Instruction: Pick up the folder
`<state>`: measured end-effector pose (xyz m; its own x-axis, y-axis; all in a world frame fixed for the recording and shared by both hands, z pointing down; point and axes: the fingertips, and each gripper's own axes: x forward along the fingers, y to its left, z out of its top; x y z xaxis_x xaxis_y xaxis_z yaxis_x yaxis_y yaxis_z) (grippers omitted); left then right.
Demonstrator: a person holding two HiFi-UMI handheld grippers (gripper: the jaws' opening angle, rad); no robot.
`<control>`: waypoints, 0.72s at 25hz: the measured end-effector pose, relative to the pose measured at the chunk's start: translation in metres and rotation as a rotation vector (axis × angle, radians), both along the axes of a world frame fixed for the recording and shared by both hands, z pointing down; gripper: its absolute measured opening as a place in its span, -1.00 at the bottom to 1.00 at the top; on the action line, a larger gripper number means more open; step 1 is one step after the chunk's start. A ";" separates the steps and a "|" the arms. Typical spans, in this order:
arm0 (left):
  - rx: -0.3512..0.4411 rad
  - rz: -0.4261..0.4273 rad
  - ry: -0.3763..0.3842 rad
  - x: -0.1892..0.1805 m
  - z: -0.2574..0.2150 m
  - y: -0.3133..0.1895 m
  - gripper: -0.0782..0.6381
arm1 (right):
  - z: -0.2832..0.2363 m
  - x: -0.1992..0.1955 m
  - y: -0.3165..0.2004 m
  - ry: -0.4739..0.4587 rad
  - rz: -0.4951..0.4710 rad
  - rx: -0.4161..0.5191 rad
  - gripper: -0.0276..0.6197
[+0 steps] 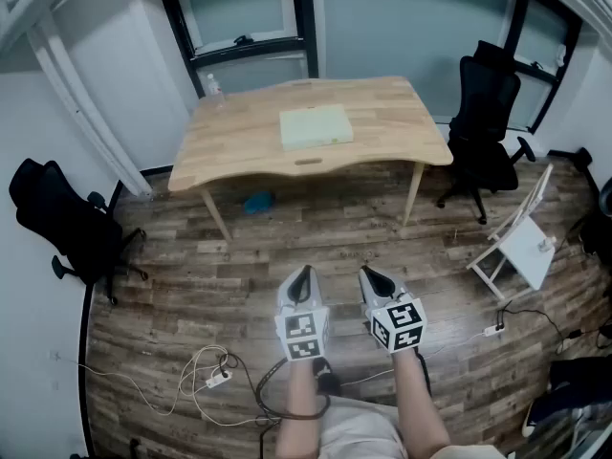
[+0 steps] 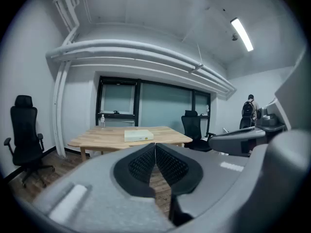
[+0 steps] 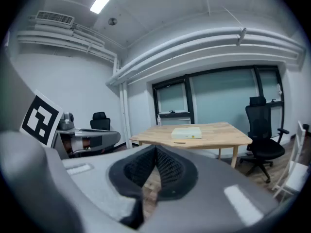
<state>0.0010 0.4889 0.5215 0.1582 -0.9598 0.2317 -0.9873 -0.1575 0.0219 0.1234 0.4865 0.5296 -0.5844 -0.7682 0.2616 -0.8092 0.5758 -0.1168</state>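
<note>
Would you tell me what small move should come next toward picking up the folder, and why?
Probably step forward toward the table: the folder lies flat near its middle, while the left tongs and right tongs are both shut and empty over the floor, well short of the table's edge.

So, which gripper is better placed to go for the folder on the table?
Left, slightly. In the head view the folder lies almost straight ahead of the left gripper; the right gripper sits further to the side. Both are far from the table, jaws shut.
</note>
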 end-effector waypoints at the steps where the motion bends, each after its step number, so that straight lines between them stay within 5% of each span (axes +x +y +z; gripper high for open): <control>1: -0.004 -0.001 0.001 -0.005 0.004 -0.008 -0.76 | 0.001 -0.004 -0.009 0.000 0.002 -0.002 -0.91; 18: -0.055 -0.005 0.087 -0.074 0.031 -0.082 -0.75 | 0.023 -0.053 -0.086 -0.022 0.083 -0.052 -0.91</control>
